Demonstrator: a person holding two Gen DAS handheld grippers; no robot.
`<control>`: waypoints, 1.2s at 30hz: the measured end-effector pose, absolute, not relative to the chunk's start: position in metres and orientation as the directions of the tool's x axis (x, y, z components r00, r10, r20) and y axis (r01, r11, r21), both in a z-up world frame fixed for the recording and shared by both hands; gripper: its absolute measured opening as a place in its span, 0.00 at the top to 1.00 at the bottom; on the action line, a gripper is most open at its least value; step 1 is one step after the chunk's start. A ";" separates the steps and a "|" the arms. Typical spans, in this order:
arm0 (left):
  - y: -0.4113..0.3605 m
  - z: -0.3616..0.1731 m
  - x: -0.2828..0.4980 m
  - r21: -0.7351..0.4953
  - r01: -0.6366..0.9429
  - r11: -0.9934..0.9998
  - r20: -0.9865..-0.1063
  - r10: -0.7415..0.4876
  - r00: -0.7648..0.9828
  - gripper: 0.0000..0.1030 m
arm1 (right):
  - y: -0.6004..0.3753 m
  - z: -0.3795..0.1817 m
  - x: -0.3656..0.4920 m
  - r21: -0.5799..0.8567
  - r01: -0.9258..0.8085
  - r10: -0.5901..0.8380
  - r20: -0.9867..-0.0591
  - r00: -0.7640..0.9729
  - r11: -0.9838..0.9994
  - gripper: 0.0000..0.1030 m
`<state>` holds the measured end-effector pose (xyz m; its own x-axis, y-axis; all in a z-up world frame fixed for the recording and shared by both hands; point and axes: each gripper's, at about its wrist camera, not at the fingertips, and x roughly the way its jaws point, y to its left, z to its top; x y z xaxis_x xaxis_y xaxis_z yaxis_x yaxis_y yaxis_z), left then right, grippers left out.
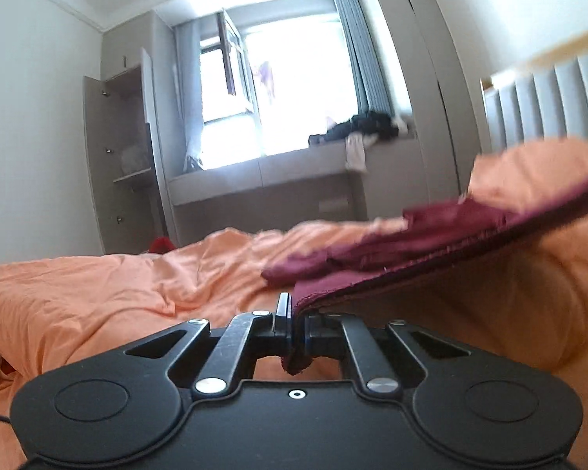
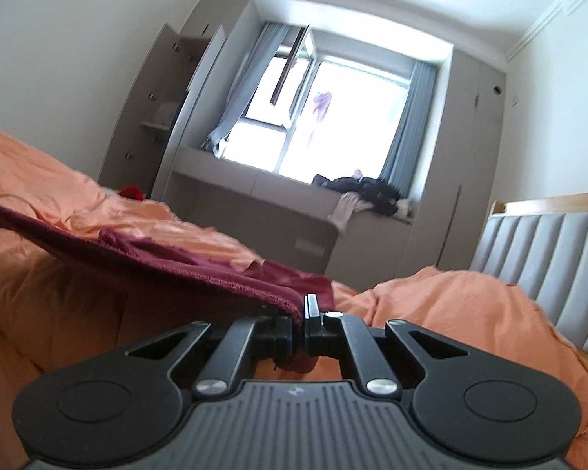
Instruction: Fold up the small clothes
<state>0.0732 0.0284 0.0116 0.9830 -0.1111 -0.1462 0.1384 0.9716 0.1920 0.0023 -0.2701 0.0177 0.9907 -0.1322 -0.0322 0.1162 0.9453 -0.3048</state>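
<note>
two grippers hold one maroon garment (image 1: pixel 431 246) above an orange duvet (image 1: pixel 98 293) in a bedroom, each clamped on a corner of the same hemmed edge. the left gripper (image 1: pixel 294 313) pinches the cloth between closed fingers, a scrap of fabric hanging out behind the jaws; the right gripper (image 2: pixel 300 309) grips its corner the same way. the edge runs taut between them — likely so the cloth hangs flat and can be laid down without wrinkles. the far part of the garment trails onto the duvet, bunched in places. the raised edge casts a shadow on the bedding below, so it is clear of the bed. judging by the pose, this is a first fold — the held edge to be carried over the resting part. a padded headboard (image 2: pixel 548 250) stands to the right; dark clothes (image 2: pixel 364 190) lie piled on the window seat (image 2: pixel 254 180).
</note>
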 end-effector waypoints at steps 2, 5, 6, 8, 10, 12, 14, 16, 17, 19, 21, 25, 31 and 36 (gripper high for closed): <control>0.032 0.026 0.056 0.178 0.151 0.972 -0.105 -0.134 0.985 0.95 | -0.267 0.020 -0.015 -0.306 0.129 -0.135 0.003 0.991 0.943 0.95; 0.037 0.046 0.036 0.171 0.172 0.970 -0.083 -0.160 0.984 0.95 | -0.262 0.026 -0.040 -0.319 0.141 -0.135 0.040 0.990 0.937 0.95; 0.039 0.052 0.029 0.167 0.179 0.970 -0.083 -0.167 0.982 0.95 | -0.261 0.029 -0.048 -0.316 0.135 -0.127 0.046 0.991 0.939 0.95; 0.042 0.062 0.016 0.161 0.191 0.968 -0.078 -0.181 0.980 0.95 | -0.258 0.034 -0.065 -0.327 0.128 -0.114 0.063 0.992 0.936 0.95; 0.046 0.073 0.003 0.160 0.198 0.967 -0.073 -0.189 0.979 0.95 | -0.255 0.040 -0.078 -0.333 0.120 -0.100 0.074 0.992 0.935 0.95; 0.050 0.082 -0.005 0.148 0.207 0.967 -0.068 -0.199 0.978 0.95 | -0.252 0.047 -0.091 -0.322 0.102 -0.079 0.085 0.993 0.941 0.95; 0.055 0.092 -0.012 0.139 0.216 0.967 -0.062 -0.209 0.976 0.95 | -0.250 0.054 -0.100 -0.320 0.102 -0.072 0.105 0.992 0.942 0.95; 0.058 0.100 -0.017 0.127 0.229 0.965 -0.048 -0.225 0.973 0.95 | -0.252 0.058 -0.101 -0.314 0.108 -0.071 0.127 0.989 0.943 0.95; 0.058 0.102 -0.016 0.121 0.237 0.964 -0.046 -0.233 0.971 0.95 | -0.253 0.060 -0.098 -0.306 0.111 -0.072 0.135 0.988 0.946 0.95; 0.057 0.108 -0.007 0.110 0.253 0.961 -0.047 -0.249 0.967 0.95 | -0.259 0.062 -0.088 -0.292 0.116 -0.075 0.145 0.987 0.949 0.95; 0.053 0.115 0.009 0.095 0.257 0.962 -0.052 -0.253 0.966 0.95 | -0.267 0.065 -0.068 -0.271 0.120 -0.081 0.151 0.985 0.955 0.95; 0.041 0.128 0.059 0.077 0.243 0.967 -0.062 -0.239 0.969 0.95 | -0.283 0.074 -0.018 -0.244 0.129 -0.094 0.149 0.984 0.961 0.95; 0.014 0.142 0.170 0.067 0.207 0.976 -0.145 -0.196 0.970 0.95 | -0.298 0.082 0.088 -0.258 0.146 -0.130 0.081 0.988 0.955 0.95; -0.004 0.128 0.266 0.071 0.178 0.981 -0.243 -0.156 0.957 0.94 | -0.315 0.065 0.174 -0.222 0.150 -0.156 -0.010 0.988 0.963 0.95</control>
<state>0.2658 -0.0038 0.1283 0.9574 -0.1563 -0.2428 0.1782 0.9814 0.0710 0.1738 -0.3154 0.0649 0.9876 -0.1564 -0.0101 0.1503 0.9634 -0.2218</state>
